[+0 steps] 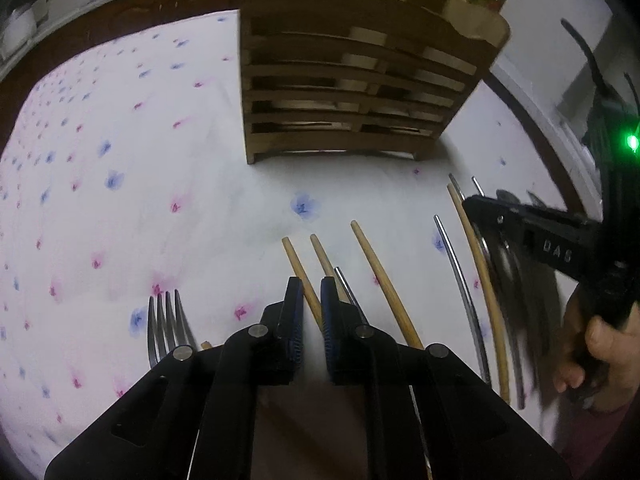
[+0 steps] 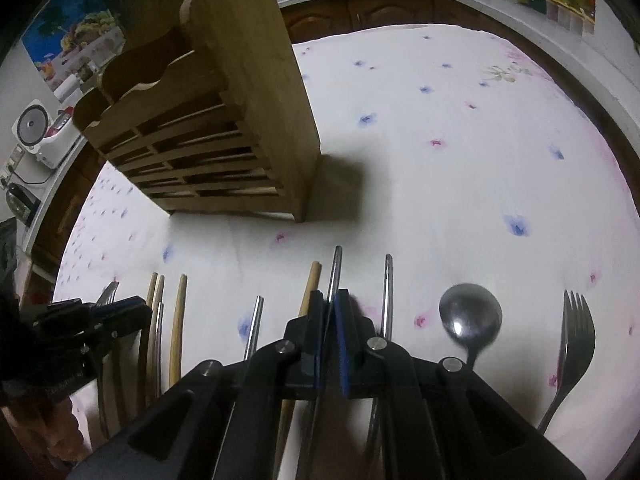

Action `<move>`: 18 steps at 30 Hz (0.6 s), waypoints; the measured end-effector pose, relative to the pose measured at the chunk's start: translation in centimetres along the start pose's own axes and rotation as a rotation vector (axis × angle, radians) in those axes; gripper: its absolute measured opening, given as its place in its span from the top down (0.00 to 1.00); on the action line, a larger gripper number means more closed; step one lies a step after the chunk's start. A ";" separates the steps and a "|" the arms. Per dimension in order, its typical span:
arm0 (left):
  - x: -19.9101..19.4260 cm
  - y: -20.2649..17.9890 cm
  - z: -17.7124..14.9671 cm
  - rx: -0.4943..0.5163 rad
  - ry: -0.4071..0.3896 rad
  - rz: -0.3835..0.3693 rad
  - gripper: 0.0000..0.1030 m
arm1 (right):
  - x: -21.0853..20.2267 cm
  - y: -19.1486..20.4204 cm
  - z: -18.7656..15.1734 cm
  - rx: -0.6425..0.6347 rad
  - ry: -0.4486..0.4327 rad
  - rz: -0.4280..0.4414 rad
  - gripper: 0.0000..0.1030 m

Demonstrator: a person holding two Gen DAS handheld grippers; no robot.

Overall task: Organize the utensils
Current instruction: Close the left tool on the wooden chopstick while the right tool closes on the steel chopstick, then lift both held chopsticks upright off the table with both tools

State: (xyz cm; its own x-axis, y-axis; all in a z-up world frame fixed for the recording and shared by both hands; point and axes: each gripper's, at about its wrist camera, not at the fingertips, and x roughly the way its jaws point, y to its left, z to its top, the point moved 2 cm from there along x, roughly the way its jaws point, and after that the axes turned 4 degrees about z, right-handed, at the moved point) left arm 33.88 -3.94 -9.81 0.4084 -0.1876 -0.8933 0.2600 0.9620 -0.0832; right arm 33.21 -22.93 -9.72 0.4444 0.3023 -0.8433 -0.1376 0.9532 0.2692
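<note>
A wooden utensil rack (image 1: 340, 92) stands on the flowered tablecloth, and it also shows in the right wrist view (image 2: 224, 128). Wooden chopsticks (image 1: 384, 280) and metal chopsticks (image 1: 460, 280) lie in a row in front of it. My left gripper (image 1: 308, 292) hovers over the chopsticks, jaws slightly apart and empty. My right gripper (image 2: 331, 304) is shut on a metal chopstick (image 2: 335, 268). A spoon (image 2: 470, 318) and a fork (image 2: 576, 332) lie right of it. Another fork (image 1: 164, 320) lies at the left.
The round table's edge (image 2: 592, 92) curves around the cloth. A counter with appliances (image 2: 36, 132) stands behind the rack. The right gripper and hand also show at the right of the left wrist view (image 1: 560, 240).
</note>
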 end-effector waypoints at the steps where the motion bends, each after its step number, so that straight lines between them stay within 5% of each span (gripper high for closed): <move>1: 0.0 -0.3 -0.1 0.019 -0.005 0.014 0.91 | 0.0 0.1 0.0 -0.009 0.001 -0.008 0.92; 8: 0.2 -0.3 0.7 -0.002 0.044 0.024 0.89 | 0.2 0.4 0.1 -0.028 -0.001 -0.016 0.88; 18: -1.4 -0.5 -0.8 -0.015 -0.056 0.003 0.94 | -1.6 0.0 -0.4 0.012 -0.063 0.080 0.95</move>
State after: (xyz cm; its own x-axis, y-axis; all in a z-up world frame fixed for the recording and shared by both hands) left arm 32.47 -4.00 -8.87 0.4579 -0.1954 -0.8673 0.2458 0.9653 -0.0877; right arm 32.10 -23.45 -8.56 0.4868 0.3767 -0.7881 -0.1648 0.9257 0.3406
